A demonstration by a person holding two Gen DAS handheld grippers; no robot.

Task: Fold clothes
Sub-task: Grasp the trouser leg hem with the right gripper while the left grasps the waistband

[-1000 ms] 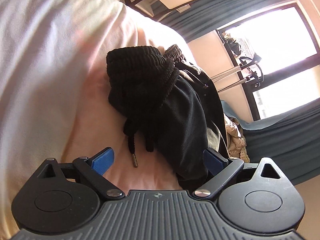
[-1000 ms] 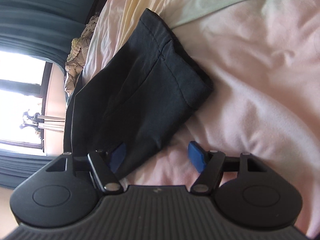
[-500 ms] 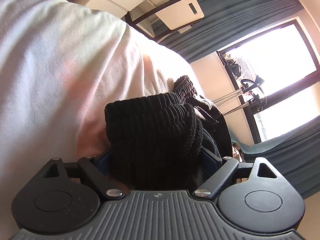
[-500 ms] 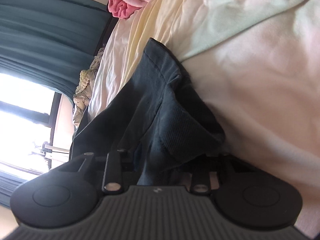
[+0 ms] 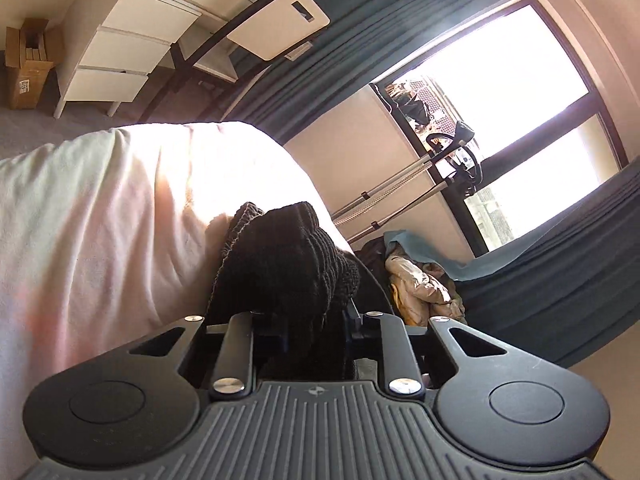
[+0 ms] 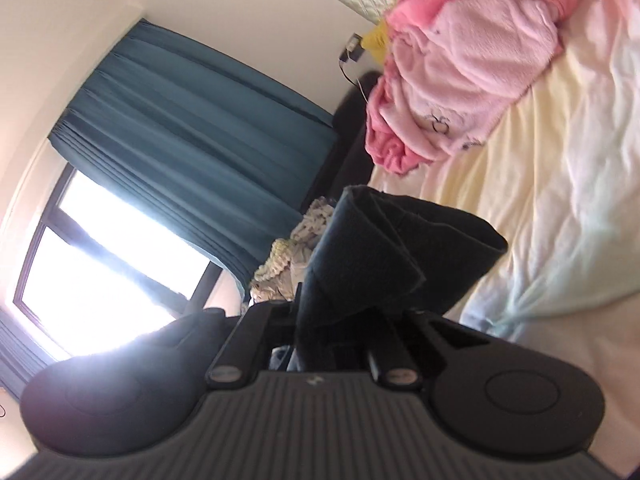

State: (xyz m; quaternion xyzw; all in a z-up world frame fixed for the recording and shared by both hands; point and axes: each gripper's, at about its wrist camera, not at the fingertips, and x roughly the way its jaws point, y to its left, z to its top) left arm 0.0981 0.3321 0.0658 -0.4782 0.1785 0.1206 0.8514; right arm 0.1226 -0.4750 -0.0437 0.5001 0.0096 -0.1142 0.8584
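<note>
Black ribbed waistband fabric (image 5: 288,264) is clamped between the fingers of the left gripper (image 5: 314,332), its jaws closed down on the bunched elastic end of the dark trousers. At the other end, the hem of a trouser leg (image 6: 384,264) is pinched in the right gripper (image 6: 332,332), also closed on cloth (the blue pads are hidden by the fabric in both views). The garment appears to be lifted off the bed (image 5: 120,208), stretched between the two grippers. For the step in hand, judged to be carrying one end over to meet the other, both ends should be kept level and the cloth held lightly taut, so that no twist is set into the fold. It should be laid on a bare stretch of bedsheet (image 6: 560,208), clear of the pink fleece (image 6: 460,64) heaped farther up. Neither grip should be released before the edges are lined up.
</note>
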